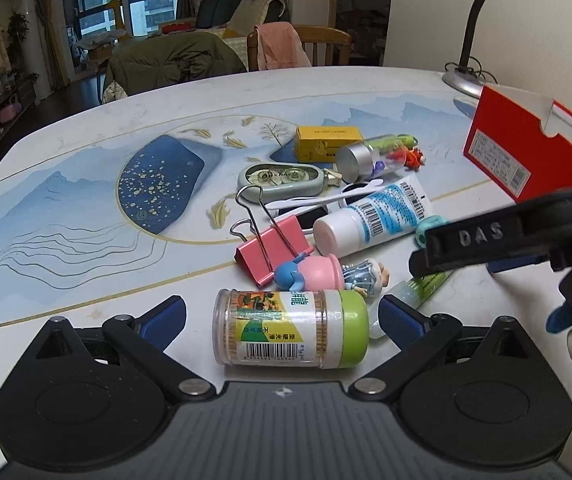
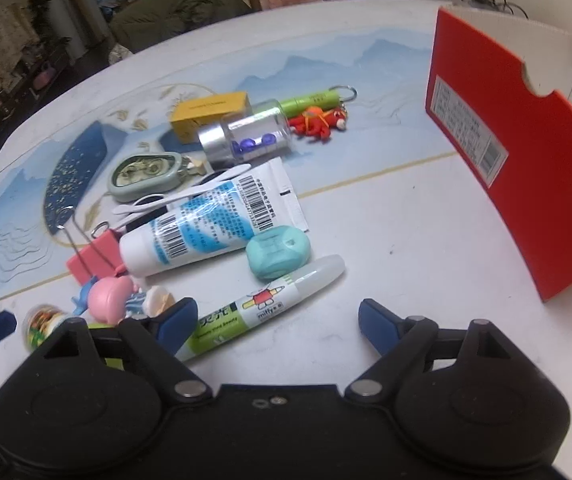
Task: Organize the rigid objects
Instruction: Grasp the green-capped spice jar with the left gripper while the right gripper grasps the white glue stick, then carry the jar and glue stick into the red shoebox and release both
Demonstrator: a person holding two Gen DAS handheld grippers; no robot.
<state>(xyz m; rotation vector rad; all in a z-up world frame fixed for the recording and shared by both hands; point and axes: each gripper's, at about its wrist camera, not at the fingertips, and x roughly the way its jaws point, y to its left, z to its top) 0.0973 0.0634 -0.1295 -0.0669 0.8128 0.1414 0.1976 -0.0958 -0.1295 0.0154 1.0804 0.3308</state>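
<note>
Between spread left gripper (image 1: 282, 316) pads: toothpick jar (image 1: 290, 328), long axis crosswise, ungrasped. Right gripper (image 2: 278, 320) likewise released, beside glue pen (image 2: 270, 308).

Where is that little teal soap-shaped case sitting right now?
In the right wrist view, the teal case lies mid-table, between the white tube and the glue stick.

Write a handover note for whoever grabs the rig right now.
Left tool: open, fingers either side of the toothpick jar lying on its side; not closed yet.
Right tool: open, empty, the glue pen lying by its left finger.
Clutter sits in one pile mid-table: white tube, teal case, pink binder clip, yellow box.
Red box stands open at right; its inside is not visible.
Done: nothing visibly sorted. Left: the whole pile.
</note>
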